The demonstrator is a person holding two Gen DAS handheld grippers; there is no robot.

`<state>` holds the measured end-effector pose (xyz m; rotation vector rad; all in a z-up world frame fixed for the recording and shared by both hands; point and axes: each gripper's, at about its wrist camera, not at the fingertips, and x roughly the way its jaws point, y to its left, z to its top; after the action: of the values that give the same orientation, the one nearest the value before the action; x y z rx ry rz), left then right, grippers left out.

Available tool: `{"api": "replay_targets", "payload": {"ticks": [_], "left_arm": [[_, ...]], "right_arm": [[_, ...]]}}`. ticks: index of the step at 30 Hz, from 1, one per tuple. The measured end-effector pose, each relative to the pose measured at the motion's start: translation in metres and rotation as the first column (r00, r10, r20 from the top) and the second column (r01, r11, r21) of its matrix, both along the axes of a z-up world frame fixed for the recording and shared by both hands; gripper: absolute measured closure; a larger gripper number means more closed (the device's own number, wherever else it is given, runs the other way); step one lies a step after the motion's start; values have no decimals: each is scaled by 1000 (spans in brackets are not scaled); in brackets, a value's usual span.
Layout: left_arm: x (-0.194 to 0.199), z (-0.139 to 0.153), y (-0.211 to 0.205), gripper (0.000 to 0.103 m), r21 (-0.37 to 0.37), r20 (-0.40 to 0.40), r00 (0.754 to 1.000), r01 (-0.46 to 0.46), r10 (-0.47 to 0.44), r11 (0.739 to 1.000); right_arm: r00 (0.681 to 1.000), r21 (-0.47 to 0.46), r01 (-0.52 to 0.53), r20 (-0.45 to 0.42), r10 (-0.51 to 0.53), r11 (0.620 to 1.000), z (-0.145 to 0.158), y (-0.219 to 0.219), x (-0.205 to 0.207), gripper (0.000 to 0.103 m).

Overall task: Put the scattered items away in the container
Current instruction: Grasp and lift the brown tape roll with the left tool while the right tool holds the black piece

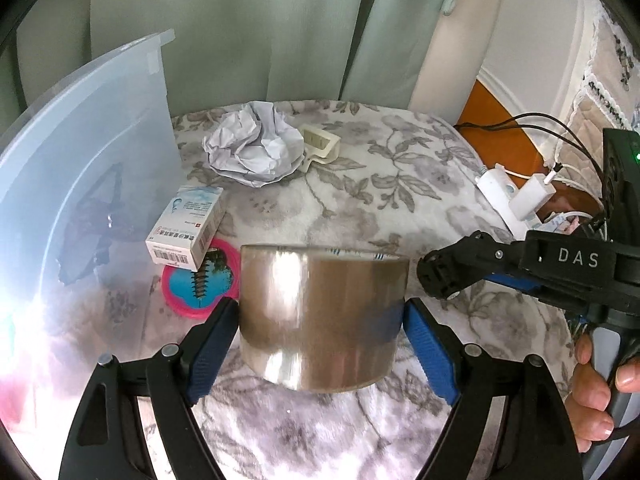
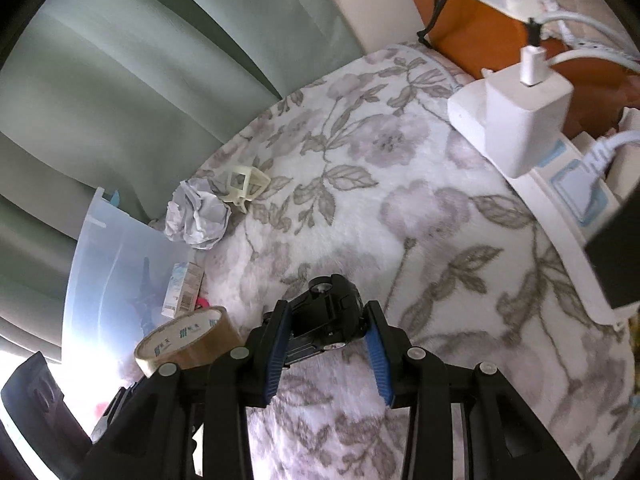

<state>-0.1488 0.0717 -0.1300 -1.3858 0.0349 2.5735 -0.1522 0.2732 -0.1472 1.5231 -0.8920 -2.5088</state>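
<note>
L claw (image 1: 322,328) pinches tape roll (image 1: 320,316); R claw (image 2: 326,334) pinches black toy car (image 2: 326,320), rear hidden.

Left tongs (image 1: 320,322): black angular arms, blue ribbed pads, silver round pivot screws. Right tongs (image 2: 326,346): the same black arms, blue pads and silver screws; seen from the left wrist, its black body carries white "DAS" lettering, a green light and a grey handle.
</note>
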Motion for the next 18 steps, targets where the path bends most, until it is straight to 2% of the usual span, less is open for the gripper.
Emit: {"api": "replay_targets", "payload": {"ticks": [11, 18], "left_arm": [[-14, -5, 5, 18, -12, 1, 1000, -4, 4, 1000], [-28, -18, 10, 17, 0, 36, 999, -4, 4, 1000]], "right_arm": [[1000, -8, 0, 0, 0, 1000, 3, 4, 5, 63], [1000, -14, 0, 6, 0, 1000, -1, 5, 4, 63]]}}
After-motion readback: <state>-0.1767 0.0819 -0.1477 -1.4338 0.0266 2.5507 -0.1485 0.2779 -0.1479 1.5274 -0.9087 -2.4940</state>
